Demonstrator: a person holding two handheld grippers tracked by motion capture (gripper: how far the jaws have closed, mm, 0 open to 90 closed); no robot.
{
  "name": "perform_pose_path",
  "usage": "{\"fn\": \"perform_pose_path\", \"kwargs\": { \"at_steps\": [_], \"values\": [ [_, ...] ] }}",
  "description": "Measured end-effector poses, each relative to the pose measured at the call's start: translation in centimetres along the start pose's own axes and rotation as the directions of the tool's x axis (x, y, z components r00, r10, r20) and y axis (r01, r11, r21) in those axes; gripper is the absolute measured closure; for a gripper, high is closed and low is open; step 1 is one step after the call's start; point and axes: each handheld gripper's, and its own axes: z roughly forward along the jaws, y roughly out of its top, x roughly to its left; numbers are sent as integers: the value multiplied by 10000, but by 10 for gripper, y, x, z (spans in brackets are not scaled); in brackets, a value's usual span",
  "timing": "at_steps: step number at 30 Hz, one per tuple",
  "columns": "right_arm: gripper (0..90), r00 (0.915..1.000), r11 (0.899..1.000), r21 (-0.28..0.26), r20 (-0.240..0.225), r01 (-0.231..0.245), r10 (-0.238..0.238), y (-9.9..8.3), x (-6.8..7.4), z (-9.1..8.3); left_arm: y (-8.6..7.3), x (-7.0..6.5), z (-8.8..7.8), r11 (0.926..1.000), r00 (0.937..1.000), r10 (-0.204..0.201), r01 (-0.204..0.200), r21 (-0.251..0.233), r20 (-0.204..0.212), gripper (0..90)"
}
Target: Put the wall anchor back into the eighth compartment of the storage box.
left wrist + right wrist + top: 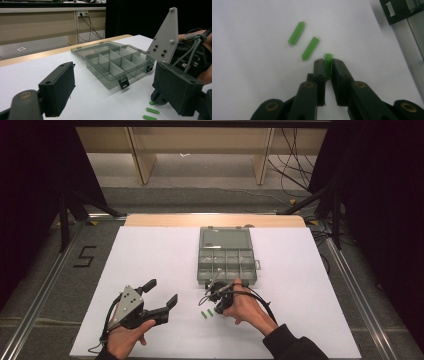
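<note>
Here the right hand-held gripper (328,65) pinches a green plug (328,63); left hand-held gripper (161,293) spread; floor mark "5" (85,256).

White table (150,250) carries open compartment box (226,256), two loose green plugs (207,313).

The right claw (327,65) hides most of 1 green plug (328,60).

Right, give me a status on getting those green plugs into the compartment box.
Done: the compartment box lies open, its visible compartments empty. In hand: the right gripper is shut on one green plug at the table. Left: two loose plugs beside it. The left gripper is open.
</note>
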Motion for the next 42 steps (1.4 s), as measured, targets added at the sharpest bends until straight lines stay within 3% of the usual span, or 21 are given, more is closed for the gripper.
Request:
{"fn": "perform_pose_path", "kwargs": {
  "at_steps": [1,8,16,25,28,42],
  "values": [
    [844,9998,9997,172,90,172,-174,2,-1,0,0,0,0,10000,10000,-10,10,-7,-7,169],
    [845,9999,9999,110,71,107,-108,2,-1,-1,0,0,-1,10000,10000,-51,51,-16,-15,170],
    [850,10000,9968,-795,26,38,-36,-6,-7,-18,0,0,-1,10000,10000,-13,13,-5,-7,170],
    [850,10000,9863,-1649,52,-26,35,-15,-13,-37,0,0,0,9998,9999,-73,75,-187,103,171],
    [850,9989,9817,-1877,257,-334,389,-23,-23,-47,0,-1,-1,10000,10000,-82,82,-42,21,171],
    [850,9914,9645,-2461,628,-957,1144,-42,-52,-61,1,-1,-1,10000,10000,-49,50,-57,47,172]
  ]
}}
